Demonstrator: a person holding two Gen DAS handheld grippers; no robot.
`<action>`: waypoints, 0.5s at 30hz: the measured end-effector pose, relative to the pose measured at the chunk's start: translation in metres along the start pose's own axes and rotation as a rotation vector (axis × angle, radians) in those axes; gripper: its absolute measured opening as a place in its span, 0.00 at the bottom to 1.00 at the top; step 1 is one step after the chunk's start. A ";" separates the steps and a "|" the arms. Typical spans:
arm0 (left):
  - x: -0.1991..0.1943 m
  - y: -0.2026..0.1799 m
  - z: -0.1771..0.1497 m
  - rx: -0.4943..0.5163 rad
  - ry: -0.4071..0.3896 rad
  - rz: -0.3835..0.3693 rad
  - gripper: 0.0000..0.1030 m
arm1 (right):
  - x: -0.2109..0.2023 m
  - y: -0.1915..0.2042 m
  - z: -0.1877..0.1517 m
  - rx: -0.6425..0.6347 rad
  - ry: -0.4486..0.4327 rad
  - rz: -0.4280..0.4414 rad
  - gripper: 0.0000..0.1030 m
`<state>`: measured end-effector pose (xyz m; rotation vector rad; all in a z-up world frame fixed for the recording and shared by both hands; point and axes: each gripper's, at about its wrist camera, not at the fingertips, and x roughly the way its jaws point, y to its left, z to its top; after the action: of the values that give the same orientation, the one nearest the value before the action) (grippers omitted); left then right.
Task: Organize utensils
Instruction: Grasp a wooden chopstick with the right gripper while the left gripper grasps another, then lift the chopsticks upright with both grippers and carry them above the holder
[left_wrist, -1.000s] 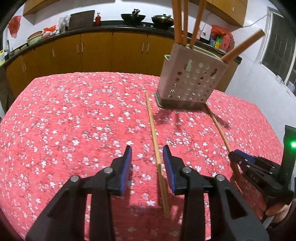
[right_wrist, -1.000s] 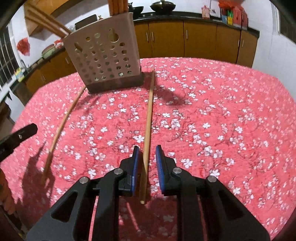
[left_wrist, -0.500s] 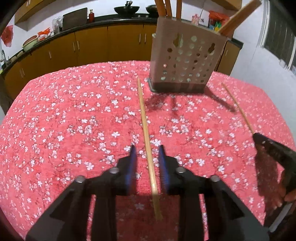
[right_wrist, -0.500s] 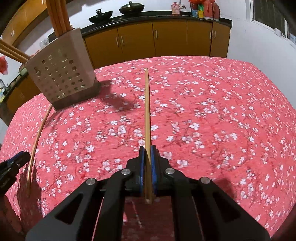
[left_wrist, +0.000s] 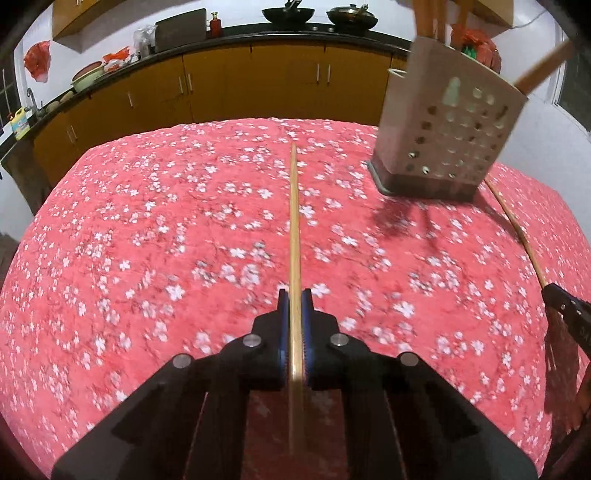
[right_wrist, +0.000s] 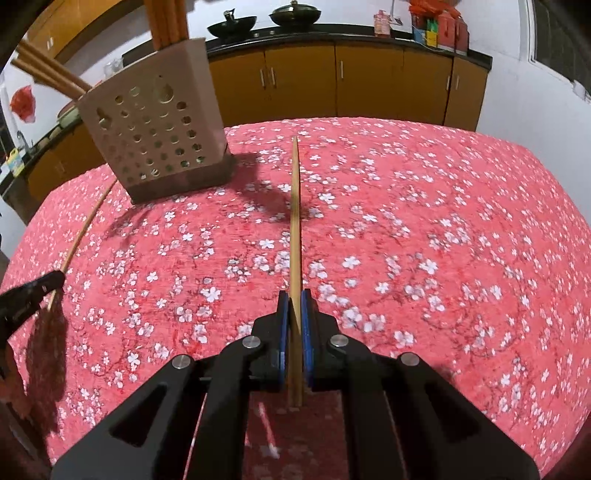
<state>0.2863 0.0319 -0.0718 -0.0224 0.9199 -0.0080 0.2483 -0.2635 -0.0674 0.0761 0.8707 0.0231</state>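
Note:
Two wooden chopsticks lie on the red flowered tablecloth (left_wrist: 147, 258). My left gripper (left_wrist: 294, 297) is shut on the near part of one chopstick (left_wrist: 293, 221), which points away toward the cabinets. In the right wrist view my right gripper (right_wrist: 294, 295) is shut on the other chopstick (right_wrist: 294, 206). A beige perforated utensil holder (left_wrist: 447, 140) stands at the far right of the table, between the two sticks, with several chopsticks leaning in it. The same holder (right_wrist: 155, 122) shows at the far left in the right wrist view. Each gripper shows at the edge of the other's view.
The right gripper's tip (left_wrist: 565, 306) sits on its chopstick (left_wrist: 517, 229) at the right edge. The left gripper's tip (right_wrist: 37, 290) sits at the left edge. Brown cabinets (left_wrist: 221, 85) and a dark counter with pans run behind the table.
The left gripper slid over its chopstick from beside it and its jaws closed on the stick. The right gripper's jaws closed fully on its chopstick and then stayed in place.

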 end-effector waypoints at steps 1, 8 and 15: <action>0.000 0.001 0.001 -0.001 -0.003 -0.002 0.08 | 0.000 0.000 0.001 -0.007 -0.003 -0.005 0.08; 0.005 0.001 0.003 0.011 -0.023 -0.015 0.15 | 0.007 0.003 0.004 -0.017 -0.012 -0.012 0.08; 0.006 -0.005 0.002 0.022 -0.022 -0.022 0.21 | 0.008 0.002 0.004 -0.020 -0.012 -0.015 0.08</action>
<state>0.2914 0.0268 -0.0754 -0.0121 0.8974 -0.0378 0.2565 -0.2615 -0.0712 0.0506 0.8588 0.0176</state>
